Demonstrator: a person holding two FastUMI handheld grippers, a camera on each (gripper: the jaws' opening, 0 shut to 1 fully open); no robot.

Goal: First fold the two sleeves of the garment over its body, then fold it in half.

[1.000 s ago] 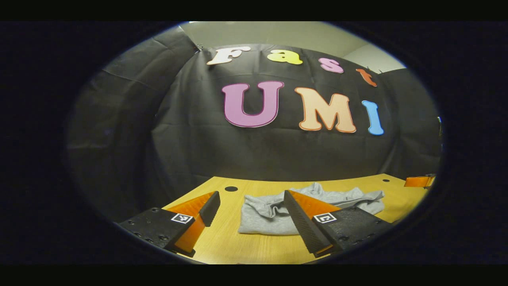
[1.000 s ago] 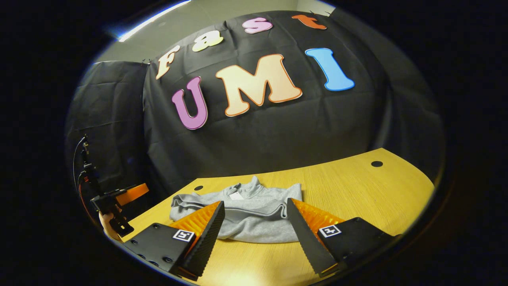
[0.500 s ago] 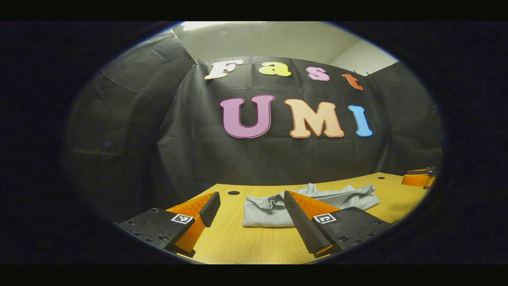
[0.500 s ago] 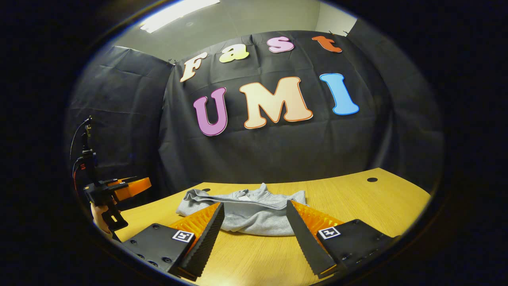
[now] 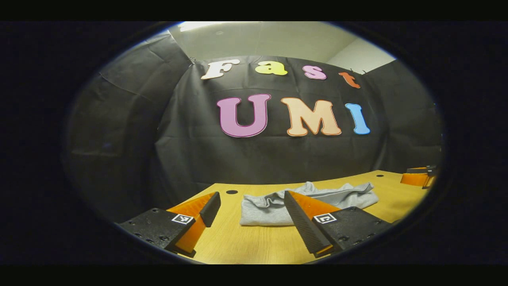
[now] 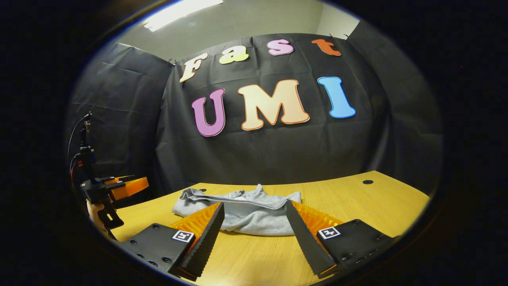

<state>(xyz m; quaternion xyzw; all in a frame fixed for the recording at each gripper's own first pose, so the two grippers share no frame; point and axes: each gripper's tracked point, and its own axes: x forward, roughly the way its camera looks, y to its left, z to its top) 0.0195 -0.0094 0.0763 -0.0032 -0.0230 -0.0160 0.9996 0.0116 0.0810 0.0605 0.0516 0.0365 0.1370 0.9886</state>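
No readable text, brand or number; the square markers on both grippers' fingers carry only coded patterns.

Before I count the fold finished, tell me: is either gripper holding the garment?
No: in the right gripper view the gripper is open, short of the garment.

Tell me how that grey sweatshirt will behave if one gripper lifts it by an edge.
The sweatshirt lies rumpled in soft folds on the table, so it will probably droop and unfold. It looks light, likely sliding on the smooth wood.
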